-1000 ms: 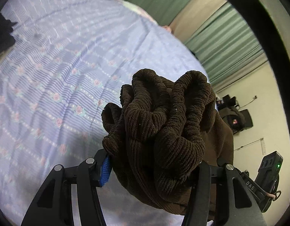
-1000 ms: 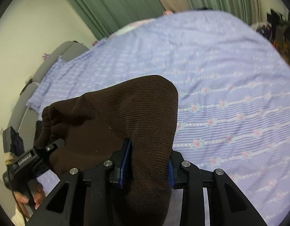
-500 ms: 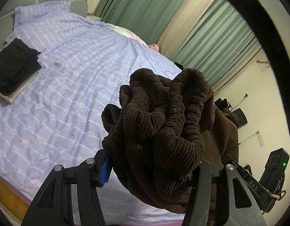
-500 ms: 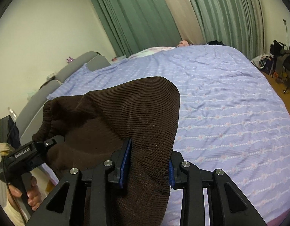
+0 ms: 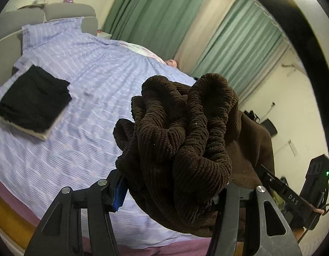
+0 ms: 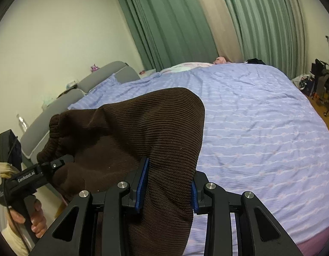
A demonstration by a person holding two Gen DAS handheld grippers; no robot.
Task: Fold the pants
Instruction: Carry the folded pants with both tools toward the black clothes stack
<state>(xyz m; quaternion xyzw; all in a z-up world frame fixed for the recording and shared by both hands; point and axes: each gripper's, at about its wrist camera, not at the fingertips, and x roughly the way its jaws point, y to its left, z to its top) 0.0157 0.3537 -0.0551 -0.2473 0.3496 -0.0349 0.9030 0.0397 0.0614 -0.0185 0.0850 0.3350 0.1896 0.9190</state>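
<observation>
Pants (image 5: 181, 149), brown corduroy, are held up off the bed (image 5: 83, 98) between both claws; the elastic waistband is bunched into a thick wad and pinched in the left claw (image 5: 173, 188), jaws closed on the cloth with the blue pad (image 5: 119, 189) of the left finger pressed against it; the right finger's pad is hidden by fabric; the wad bulges up and forward past the fingertips and hangs below them as well. In the right wrist view a smoother fold of the pants (image 6: 143, 140) is clamped in the right claw (image 6: 167, 186), jaws narrowed on it with blue pads (image 6: 142, 185) touching either side; cloth rises above the fingers in a rounded hump and drops below between them; from that claw the fabric runs off to the left to the gathered waistband, where the left claw (image 6: 55, 164) is seen gripping it, held by a hand (image 6: 34, 219) at the lower left. Beyond and below both claws lies the bed, covered in a purple striped sheet; no part of the pants can be seen touching it. Far to the left of the left claw a folded black garment (image 5: 34, 104) rests on the sheet on top of something pale; a grey headboard (image 5: 68, 12) and green curtains (image 5: 164, 17) are seen further back; the right claw's body (image 5: 303, 198) shows at the lower right of the left view.
</observation>
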